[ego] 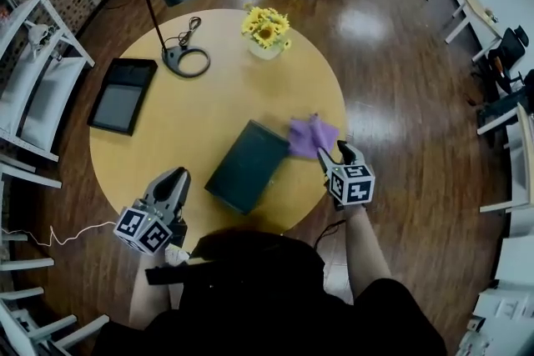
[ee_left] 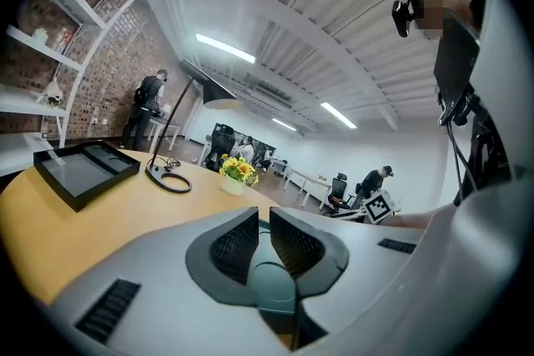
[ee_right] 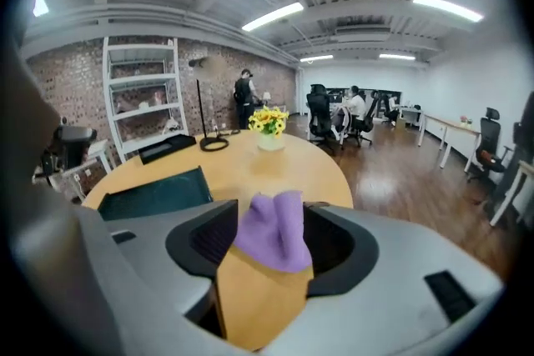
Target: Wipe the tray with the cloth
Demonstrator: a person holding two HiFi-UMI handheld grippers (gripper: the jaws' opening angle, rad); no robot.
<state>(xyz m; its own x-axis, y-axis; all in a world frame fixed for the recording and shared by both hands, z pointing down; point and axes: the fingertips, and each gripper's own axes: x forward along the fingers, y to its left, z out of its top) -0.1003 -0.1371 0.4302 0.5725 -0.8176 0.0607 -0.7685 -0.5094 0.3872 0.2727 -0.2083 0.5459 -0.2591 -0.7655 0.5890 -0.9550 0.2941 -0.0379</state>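
The green tray (ego: 247,165) is seen lying flat on the round table (ego: 183,129), in its near half. Its long axis is set on a diagonal in the head view, from lower left to upper right. One short end is turned toward the table's near edge and lies close to it. The other is pointed toward the pot of yellow flowers (ego: 266,33).

The purple cloth (ego: 313,135) is found just beside the tray's far right corner, near the table's right edge. Bare wood is shown on the tray's left, as far as the black tray (ego: 123,94), and beyond it up to the flowers and the ring-shaped foot of the lamp (ego: 188,61).

The green tray is a shallow rectangle, dark and matt, with a low raised rim. The cloth is soft and bunched into two humps. The tabletop is of pale, smooth wood, and the floor (ego: 392,79) of dark glossy boards.

The right gripper (ego: 335,154) is tilted down at the cloth's near side. Its jaws are held wide apart with the cloth between them; the fabric reaches both pads but is not squeezed. The left gripper (ego: 177,175) is held level at the near left edge, its jaws drawn together to a thin slit with nothing between them.
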